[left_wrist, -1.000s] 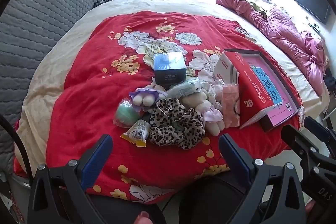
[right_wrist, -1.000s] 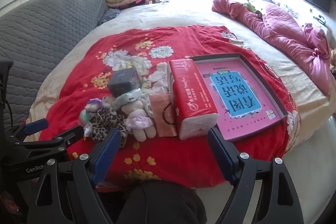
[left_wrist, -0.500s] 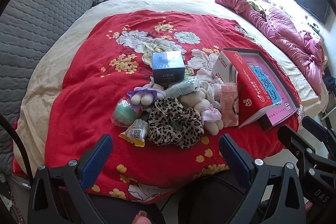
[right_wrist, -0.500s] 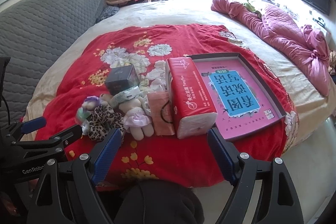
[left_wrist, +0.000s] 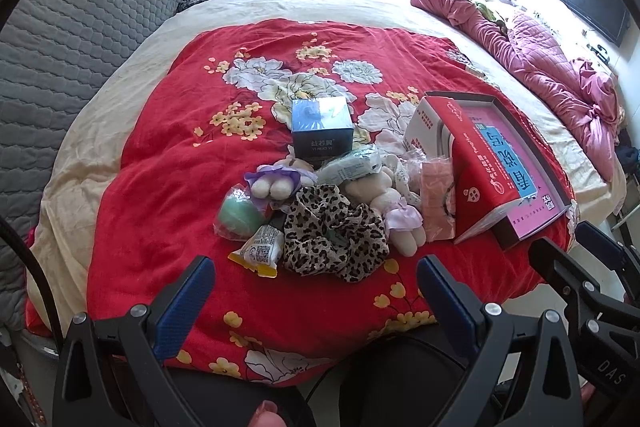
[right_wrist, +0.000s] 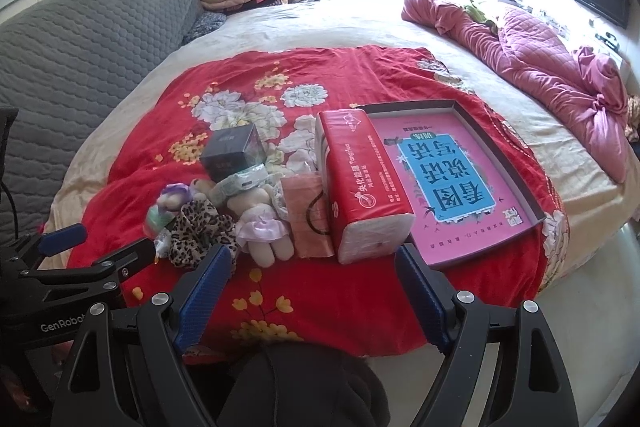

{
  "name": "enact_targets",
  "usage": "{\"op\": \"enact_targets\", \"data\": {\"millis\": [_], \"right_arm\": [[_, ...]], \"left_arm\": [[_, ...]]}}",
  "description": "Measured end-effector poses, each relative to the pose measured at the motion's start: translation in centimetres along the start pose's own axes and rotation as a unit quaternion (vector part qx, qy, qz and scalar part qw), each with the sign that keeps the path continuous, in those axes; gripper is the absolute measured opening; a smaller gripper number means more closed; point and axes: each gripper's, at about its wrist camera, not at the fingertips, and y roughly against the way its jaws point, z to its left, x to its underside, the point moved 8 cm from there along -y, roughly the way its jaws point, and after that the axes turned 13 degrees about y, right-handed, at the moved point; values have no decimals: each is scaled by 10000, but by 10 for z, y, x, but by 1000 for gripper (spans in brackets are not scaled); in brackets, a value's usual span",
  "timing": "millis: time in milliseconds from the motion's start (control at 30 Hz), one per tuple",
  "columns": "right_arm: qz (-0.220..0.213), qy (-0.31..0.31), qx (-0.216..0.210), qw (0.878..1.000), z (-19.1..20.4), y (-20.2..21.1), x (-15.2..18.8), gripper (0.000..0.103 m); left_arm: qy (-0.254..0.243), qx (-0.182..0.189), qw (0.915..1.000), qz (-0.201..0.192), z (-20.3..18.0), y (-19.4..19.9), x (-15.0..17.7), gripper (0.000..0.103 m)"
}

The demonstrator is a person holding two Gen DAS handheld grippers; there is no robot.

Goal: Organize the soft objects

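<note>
- Both of my hand-held grippers hang at the bed's near edge, empty: the left hand-held gripper [left_wrist: 314, 279] has its fingers wide apart, and so does the right hand-held gripper [right_wrist: 314, 269]. Neither touches anything yet, so a bad line in is my main risk.
- Nearest to me lie the snack packet [left_wrist: 258, 251] and the leopard scrunchie [left_wrist: 334, 233], touching — a wide pinch could catch both, or snag the red quilt [left_wrist: 160, 187] underneath.
- Just behind, the green ball [left_wrist: 240, 217], the plush doll [left_wrist: 386, 201] and the pink pouch [left_wrist: 436, 201] are packed together; pulling one out may drag or roll its neighbours.
- The tissue pack [right_wrist: 360, 183] leans against the tray [right_wrist: 500, 163] — a nudge could tip it flat.
- Farther back, the blue box [left_wrist: 322, 129] sits against the pile; being hard, I judge it does not belong with the soft things.
</note>
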Motion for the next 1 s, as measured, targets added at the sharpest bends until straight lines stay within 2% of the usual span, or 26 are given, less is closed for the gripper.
{"op": "enact_targets", "data": {"millis": [1000], "right_arm": [[28, 58, -8, 10000, 6, -5, -1, 85]], "left_arm": [[255, 109, 9994, 220, 13, -11, 4, 101]]}}
